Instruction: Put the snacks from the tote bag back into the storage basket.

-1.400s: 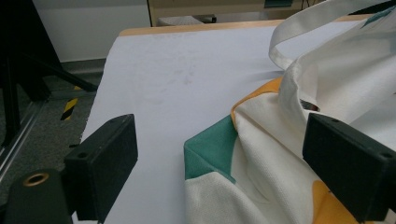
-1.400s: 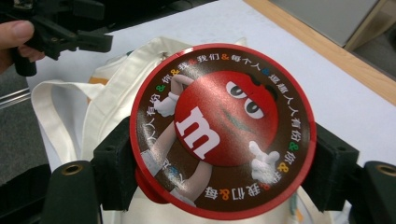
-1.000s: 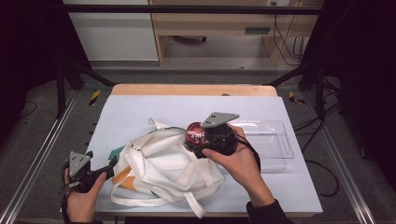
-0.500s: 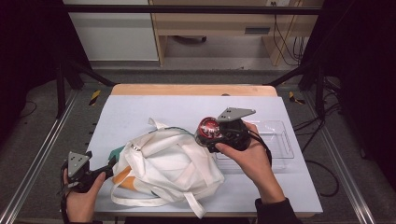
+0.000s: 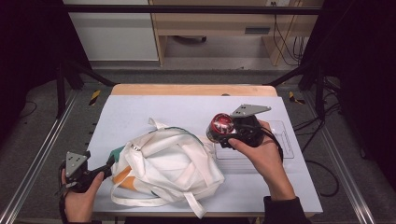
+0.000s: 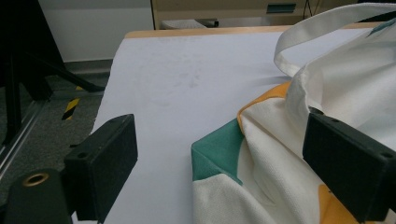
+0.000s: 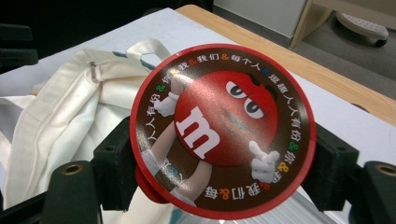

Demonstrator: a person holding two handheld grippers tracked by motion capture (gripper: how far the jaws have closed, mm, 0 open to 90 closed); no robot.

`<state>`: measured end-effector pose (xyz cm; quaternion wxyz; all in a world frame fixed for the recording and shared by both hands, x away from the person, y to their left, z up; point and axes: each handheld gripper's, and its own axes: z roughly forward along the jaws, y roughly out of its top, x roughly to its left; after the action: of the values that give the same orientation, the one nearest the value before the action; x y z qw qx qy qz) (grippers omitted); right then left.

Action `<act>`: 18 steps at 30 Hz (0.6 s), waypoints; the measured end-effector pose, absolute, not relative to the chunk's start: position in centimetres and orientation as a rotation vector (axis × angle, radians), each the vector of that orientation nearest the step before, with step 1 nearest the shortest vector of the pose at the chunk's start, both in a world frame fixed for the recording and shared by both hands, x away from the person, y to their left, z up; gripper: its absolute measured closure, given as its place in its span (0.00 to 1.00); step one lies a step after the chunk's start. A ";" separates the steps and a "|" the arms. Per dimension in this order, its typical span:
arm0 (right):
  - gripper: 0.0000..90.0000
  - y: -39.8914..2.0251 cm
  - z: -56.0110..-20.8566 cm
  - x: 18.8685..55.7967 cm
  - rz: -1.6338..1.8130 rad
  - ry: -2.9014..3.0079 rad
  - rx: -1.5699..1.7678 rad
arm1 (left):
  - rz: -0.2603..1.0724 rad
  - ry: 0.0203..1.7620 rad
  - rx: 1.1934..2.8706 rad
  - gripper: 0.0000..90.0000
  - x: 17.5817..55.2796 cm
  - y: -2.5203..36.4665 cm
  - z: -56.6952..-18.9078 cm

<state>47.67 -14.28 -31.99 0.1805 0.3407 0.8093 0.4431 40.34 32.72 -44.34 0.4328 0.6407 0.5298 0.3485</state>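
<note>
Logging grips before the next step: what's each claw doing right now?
Left claw: open, jaws astride the white tote bag's corner.
Right claw: closed on the red candy tin.

The bag (image 5: 168, 163) lies on the table (image 5: 140, 112), left of the tray (image 5: 280, 149), with the tin (image 5: 222, 127) above the tray's left edge.

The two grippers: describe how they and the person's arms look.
Both are black handheld tools. The left gripper and right gripper each carry a grey three-cornered plate on top and end in two blocky black jaws with screw holes. A black cable trails from each. The right arm wears a dark sleeve.
</note>
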 end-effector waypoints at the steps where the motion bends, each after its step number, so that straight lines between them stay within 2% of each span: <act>1: 0.29 -14.5 -32.0 47.7 1.250 2.286 0.964 | 0.869 1.320 1.597 0.11 40.3 32.7 -44.3; 18: 0.29 -16.6 -32.5 48.4 1.227 2.268 1.022 | 0.870 1.325 1.589 0.11 40.3 32.9 -44.3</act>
<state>48.41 -16.60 -32.46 0.1827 0.3623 0.8039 0.4349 40.30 32.88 -44.30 0.4337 0.6378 0.5320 0.3493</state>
